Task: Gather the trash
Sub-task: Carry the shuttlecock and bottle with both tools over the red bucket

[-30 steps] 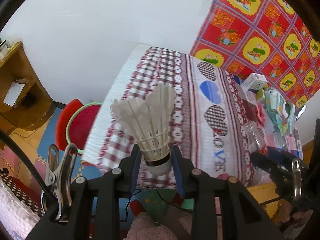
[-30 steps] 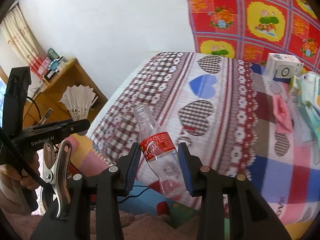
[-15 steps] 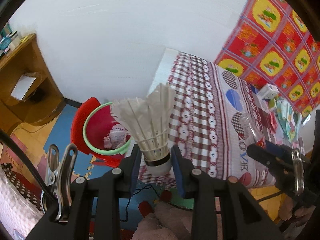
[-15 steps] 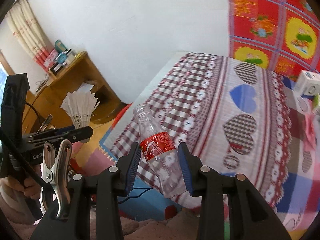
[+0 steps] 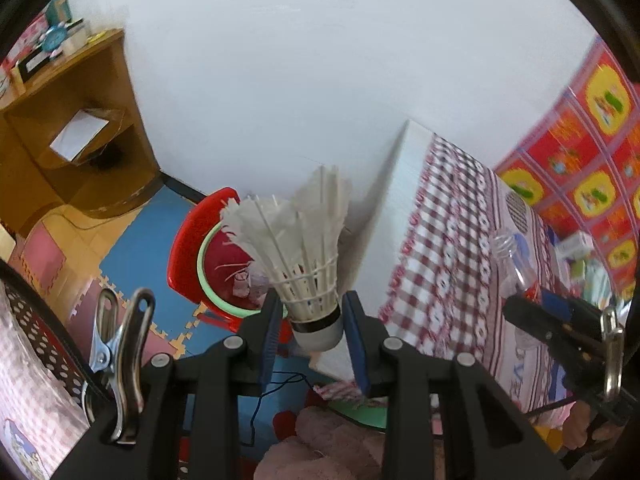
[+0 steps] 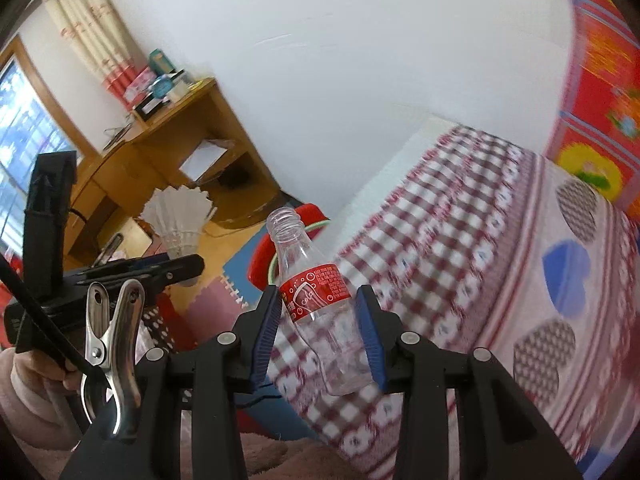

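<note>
White shuttlecock (image 5: 298, 256) pinched in downward-tilted left hand-held gripper (image 5: 312, 334).

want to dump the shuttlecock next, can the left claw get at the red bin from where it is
Probably yes. The left claw, shut on the shuttlecock, points down toward the red bin on the floor beside the bed. The bin's mouth is open with only some scraps inside, and nothing stands between claw and bin.

Your left gripper (image 5: 310, 334) and right gripper (image 6: 322, 328) are black frames with blue pads, silver screws, a steel spring clip (image 6: 110, 356) lower left, and fuzzy pink sleeves (image 6: 28, 412).
</note>
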The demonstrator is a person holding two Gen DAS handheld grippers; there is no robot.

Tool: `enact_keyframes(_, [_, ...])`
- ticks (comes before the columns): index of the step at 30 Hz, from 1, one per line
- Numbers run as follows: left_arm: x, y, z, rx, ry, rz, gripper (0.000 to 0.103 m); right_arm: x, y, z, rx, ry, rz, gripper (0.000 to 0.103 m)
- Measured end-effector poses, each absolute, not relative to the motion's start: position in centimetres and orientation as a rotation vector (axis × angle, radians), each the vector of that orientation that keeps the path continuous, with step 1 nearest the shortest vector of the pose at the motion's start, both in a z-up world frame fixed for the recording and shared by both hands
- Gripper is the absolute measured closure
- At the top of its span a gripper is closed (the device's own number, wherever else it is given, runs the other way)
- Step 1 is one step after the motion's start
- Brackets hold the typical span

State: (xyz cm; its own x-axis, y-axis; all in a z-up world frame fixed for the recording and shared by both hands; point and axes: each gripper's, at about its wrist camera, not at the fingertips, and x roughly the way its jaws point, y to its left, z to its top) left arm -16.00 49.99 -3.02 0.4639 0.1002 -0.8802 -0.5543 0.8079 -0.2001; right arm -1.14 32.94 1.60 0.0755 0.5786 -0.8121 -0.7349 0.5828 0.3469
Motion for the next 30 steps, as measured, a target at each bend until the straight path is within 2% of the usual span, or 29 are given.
enact_keyframes(10, [-14.2,55.1,-5.5,-0.504,1.014,0.439,0.071,0.5,40.2,-0.2,-0.209,1.142,1.069,0.063])
enact_keyframes(30, [-10.7,64.5,-18.6,-0.576,1.155,0.260,0.071,2.1,52.4,-10.2,-0.178,1.296,0.831,0.063])
